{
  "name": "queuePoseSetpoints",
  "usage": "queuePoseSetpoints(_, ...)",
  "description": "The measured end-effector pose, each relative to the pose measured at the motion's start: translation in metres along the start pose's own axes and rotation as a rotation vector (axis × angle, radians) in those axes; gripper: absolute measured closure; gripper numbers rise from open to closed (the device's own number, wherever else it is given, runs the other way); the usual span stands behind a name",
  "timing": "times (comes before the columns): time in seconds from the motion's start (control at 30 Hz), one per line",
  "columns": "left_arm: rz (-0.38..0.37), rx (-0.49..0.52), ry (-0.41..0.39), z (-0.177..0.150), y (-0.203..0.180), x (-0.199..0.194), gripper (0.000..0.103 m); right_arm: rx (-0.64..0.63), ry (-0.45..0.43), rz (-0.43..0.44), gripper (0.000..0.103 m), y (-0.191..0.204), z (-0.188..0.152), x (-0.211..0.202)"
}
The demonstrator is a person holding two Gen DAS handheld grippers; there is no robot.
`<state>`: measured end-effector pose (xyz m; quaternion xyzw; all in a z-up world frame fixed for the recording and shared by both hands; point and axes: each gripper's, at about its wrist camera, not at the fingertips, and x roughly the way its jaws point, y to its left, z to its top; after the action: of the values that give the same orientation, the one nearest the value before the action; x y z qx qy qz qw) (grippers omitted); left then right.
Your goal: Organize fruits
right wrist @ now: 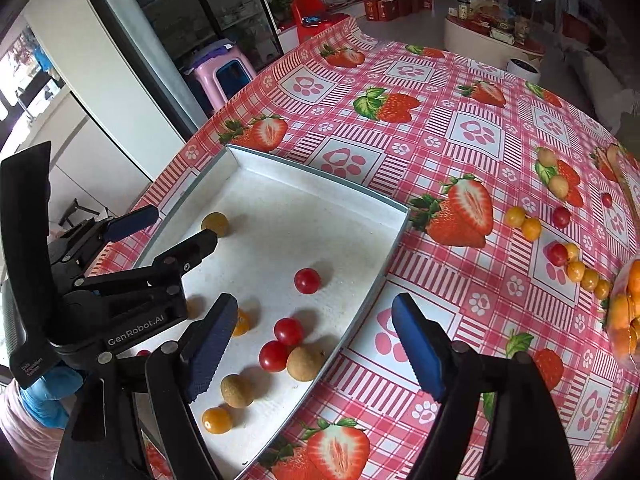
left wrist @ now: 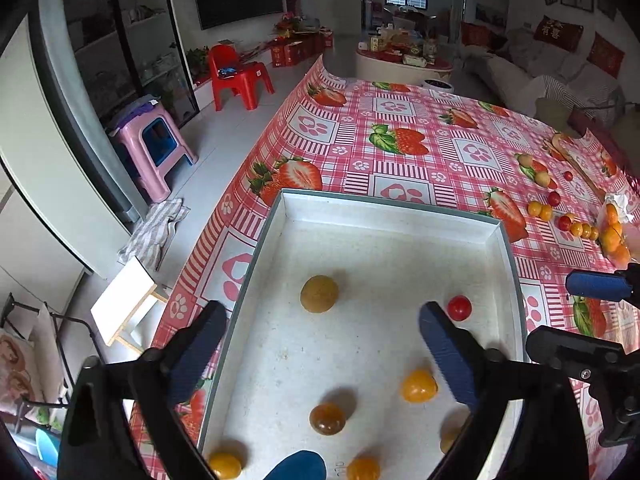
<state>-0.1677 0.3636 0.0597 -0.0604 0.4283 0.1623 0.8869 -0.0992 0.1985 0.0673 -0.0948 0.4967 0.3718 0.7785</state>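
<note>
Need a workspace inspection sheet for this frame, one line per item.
Surface: table under strawberry-print cloth.
Job's things: white tray holds red tomatoes, yellow ones and longans; more fruit loose on the cloth to the right.
Clutter: bag of oranges at the right edge.
Grippers: left tool open, empty, over tray; right tool open, empty, over the tray's edge.
Cables: nothing seen.
Surroundings: pink stool, red chair, sofa.

Table (right wrist: 460, 92) under a pink checked cloth with strawberry and paw prints fills most of both views. White shallow box (right wrist: 394, 236) sits on it lower left, fruit inside. Right side: loose red and yellow cherry tomatoes (right wrist: 560, 254) in a scattered line, two pale longans (right wrist: 552, 172) above them, bag of oranges (right wrist: 628, 312) at right edge.
</note>
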Motion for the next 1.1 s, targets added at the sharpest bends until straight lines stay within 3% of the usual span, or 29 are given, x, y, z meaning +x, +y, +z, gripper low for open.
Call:
queuePoseSetpoints(0.1,-0.018,-0.009,-0.022,-0.015,-0.003,-0.024,0.000,0.012,-0.011,-0.012,0.011,-0.001,-0.016,-0.014)
queuePoseSetpoints(0.17,-0.014,-0.014,-0.026,-0.026,-0.006,-0.037,0.000,0.015,-0.017,-0.019,0.000,0.000,-0.030,-0.022)
queuePoseSetpoints(0.47,0.057,-0.030,-0.033,-0.083,-0.023,-0.081,0.000,0.018,-0.068,-0.110,0.000,0.012,-0.081,-0.053)
queuePoseSetpoints(0.63,0.028,-0.088,0.000,-0.104,-0.017,-0.091,0.000,-0.021,-0.088,-0.156,0.000,0.028,-0.097,-0.065)
queuePoseSetpoints(1.1,0.042,-0.126,-0.034,-0.150,-0.010,-0.119,0.000,-0.058,-0.117,-0.212,0.000,0.067,-0.138,-0.086)
